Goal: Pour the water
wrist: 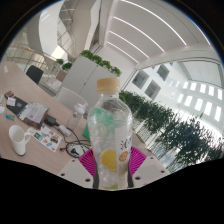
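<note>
- The tongs (110, 160) are clenched on a clear plastic bottle (109, 135); a pink pad (90, 158) shows against the bottle's one side and its partner (137, 156) against the other, with no gap visible at either side.
- The bottle sits directly between the fingers and rises straight ahead of them, so its long axis runs away from the tongs, roughly upright in the view with a slight lean.
- The grip lands on the lower half of the body, across the label with its yellow fruit print; the yellowish cap (106, 86) is at the far end, well beyond the fingertips.
- The cap looks to be in place, though it is too small to say whether it is screwed tight.
- The bottle seems held up in the air: the worktop (40, 120) lies well below and off to one side, littered with papers and small items.
- A white cup (17, 137) stands on that worktop, well apart from the bottle, and is the likeliest receiver for the water.
- Judgement: the pour depends on bringing the cap end over the cup and tipping the long axis towards it; as things stand, the mouth points up and away from the cup.
- Beyond the bottle a row of green plants (175, 128) lines a bright, open hall.
</note>
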### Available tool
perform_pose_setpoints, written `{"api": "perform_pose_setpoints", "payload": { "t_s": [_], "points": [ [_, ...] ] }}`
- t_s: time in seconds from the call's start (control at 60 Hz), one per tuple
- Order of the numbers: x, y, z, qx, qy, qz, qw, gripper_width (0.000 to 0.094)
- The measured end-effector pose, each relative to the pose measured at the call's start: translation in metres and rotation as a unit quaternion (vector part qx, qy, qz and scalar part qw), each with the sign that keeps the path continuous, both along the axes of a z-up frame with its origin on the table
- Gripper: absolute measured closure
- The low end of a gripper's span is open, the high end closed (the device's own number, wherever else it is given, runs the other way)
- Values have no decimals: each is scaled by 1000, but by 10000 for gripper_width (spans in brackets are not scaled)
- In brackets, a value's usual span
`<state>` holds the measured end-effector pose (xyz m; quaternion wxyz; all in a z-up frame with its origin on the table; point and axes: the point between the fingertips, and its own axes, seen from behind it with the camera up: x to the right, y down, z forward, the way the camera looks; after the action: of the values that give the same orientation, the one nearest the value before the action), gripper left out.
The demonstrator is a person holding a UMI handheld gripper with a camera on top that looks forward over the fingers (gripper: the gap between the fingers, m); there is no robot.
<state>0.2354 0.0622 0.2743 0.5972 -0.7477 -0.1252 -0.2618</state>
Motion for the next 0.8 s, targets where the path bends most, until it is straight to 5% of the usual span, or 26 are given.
{"api": "perform_pose_setpoints", "payload": {
  "t_s": [0.25,0.517,0.8],
  "points": [
    [-141,43,-53,-119,-460,83,876,550],
    [-171,61,-65,-183,-733,95,649,551],
    [-187,70,-55,-179,-725,104,657,550]
  ]
}}
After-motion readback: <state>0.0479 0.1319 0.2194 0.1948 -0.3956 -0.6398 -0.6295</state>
